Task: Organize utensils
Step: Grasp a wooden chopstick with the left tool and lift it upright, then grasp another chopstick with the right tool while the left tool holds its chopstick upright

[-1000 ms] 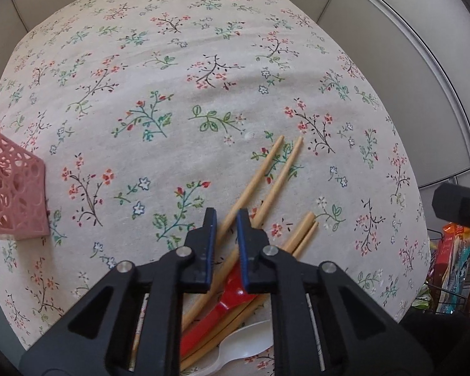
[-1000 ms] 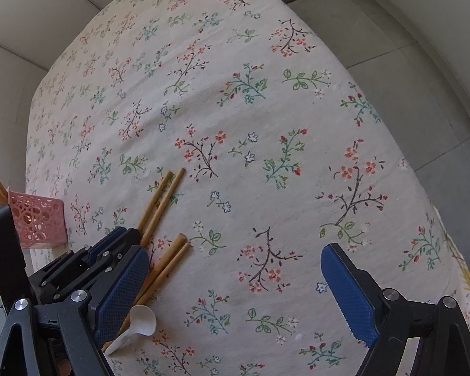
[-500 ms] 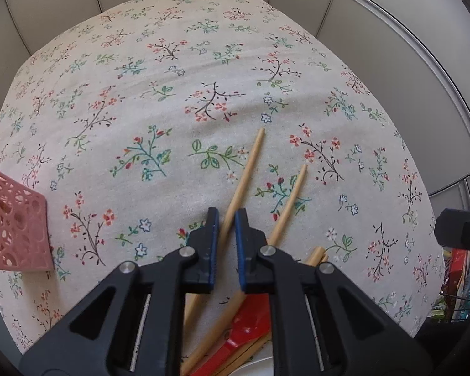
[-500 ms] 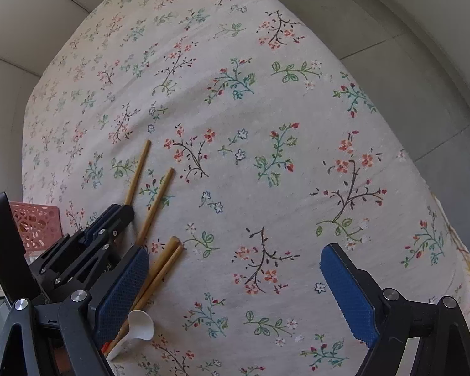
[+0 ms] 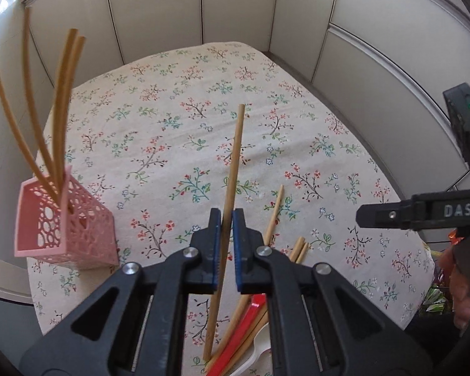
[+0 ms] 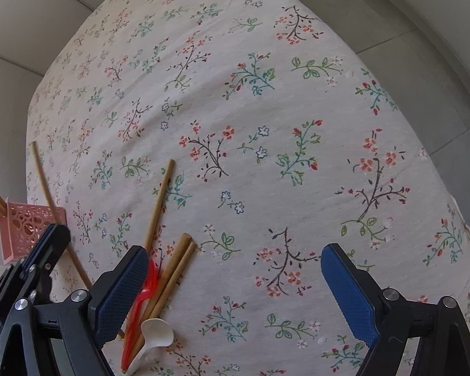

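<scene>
A: What is held by the left gripper (image 5: 225, 228)?

B: A single wooden chopstick (image 5: 232, 169) is clamped between its blue fingers (image 5: 215, 241), which are closing tight on the shaft. The stick is raised clear of the surface (image 5: 178, 100), its tip pointing up and away.

A: And the right gripper (image 6: 235, 294)?

B: Its fingers (image 6: 347, 294) are spread wide and nothing is gripped. It is hung over the flowered cloth, just beside the loose utensils.

A: Where are those utensils seen?

B: In the right wrist view, one chopstick (image 6: 159, 203) is laid alone on the cloth, a pair of chopsticks (image 6: 172, 272) is laid touching side by side, and a red utensil (image 6: 139, 307) and a white spoon (image 6: 155, 333) are piled against them.

A: Where is the holder found?

B: The pink lattice basket (image 5: 69, 228) is set near the surface's left edge, well apart from the pile. Four chopsticks (image 5: 59, 106) are stood inside it, leaning outwards.
</scene>
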A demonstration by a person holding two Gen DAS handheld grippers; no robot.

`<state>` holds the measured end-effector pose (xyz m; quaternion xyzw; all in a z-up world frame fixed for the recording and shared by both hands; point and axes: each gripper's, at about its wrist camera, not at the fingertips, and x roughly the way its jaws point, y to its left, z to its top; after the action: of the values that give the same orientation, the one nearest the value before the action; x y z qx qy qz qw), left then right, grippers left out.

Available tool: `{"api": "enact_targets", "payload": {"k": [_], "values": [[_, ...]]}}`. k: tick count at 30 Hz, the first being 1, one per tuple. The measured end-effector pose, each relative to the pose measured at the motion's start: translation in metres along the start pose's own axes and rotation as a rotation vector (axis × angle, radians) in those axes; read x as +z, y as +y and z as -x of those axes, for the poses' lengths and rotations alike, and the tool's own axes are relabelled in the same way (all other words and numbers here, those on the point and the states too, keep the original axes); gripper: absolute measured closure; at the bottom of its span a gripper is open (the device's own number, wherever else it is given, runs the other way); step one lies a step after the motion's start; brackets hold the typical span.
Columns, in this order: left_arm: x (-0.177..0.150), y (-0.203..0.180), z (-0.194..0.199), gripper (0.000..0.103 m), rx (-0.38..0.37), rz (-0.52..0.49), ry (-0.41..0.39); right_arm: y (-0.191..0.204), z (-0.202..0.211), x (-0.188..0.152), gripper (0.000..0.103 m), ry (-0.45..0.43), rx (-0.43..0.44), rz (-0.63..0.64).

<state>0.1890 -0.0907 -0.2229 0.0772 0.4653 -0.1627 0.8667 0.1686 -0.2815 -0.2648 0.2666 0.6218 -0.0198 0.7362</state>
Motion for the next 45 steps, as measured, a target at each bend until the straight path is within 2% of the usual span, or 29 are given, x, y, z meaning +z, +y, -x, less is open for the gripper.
{"api": "enact_targets", "payload": {"k": [12,19,22,26,31,34,38,42,45], "values": [[-0.018,0.042,0.08,0.096,0.019,0.053,-0.12,0.031,-0.023,0.003,0.01,0.025,0.001,0.029],[-0.027,0.064,0.094,0.096,0.037,0.097,-0.119,0.057,-0.056,0.015,0.01,0.024,-0.051,0.068],[-0.029,0.073,0.094,0.096,0.036,0.122,-0.106,0.067,-0.068,0.019,0.015,0.001,-0.103,0.087],[-0.031,0.075,0.096,0.096,0.033,0.132,-0.101,0.078,-0.083,0.022,0.027,-0.012,-0.151,0.092],[-0.033,0.077,0.099,0.096,0.036,0.126,-0.103,0.097,-0.092,0.019,0.035,-0.051,-0.225,0.142],[-0.034,0.079,0.099,0.096,0.034,0.133,-0.1,0.108,-0.095,0.016,0.047,-0.07,-0.243,0.158],[-0.035,0.081,0.1,0.096,0.038,0.138,-0.099,0.122,-0.098,0.013,0.063,-0.087,-0.241,0.17],[-0.036,0.081,0.102,0.096,0.04,0.144,-0.098,0.127,-0.099,0.01,0.088,-0.098,-0.22,0.176],[-0.037,0.084,0.104,0.096,0.044,0.145,-0.099,0.13,-0.1,0.009,0.093,-0.096,-0.185,0.181]]}}
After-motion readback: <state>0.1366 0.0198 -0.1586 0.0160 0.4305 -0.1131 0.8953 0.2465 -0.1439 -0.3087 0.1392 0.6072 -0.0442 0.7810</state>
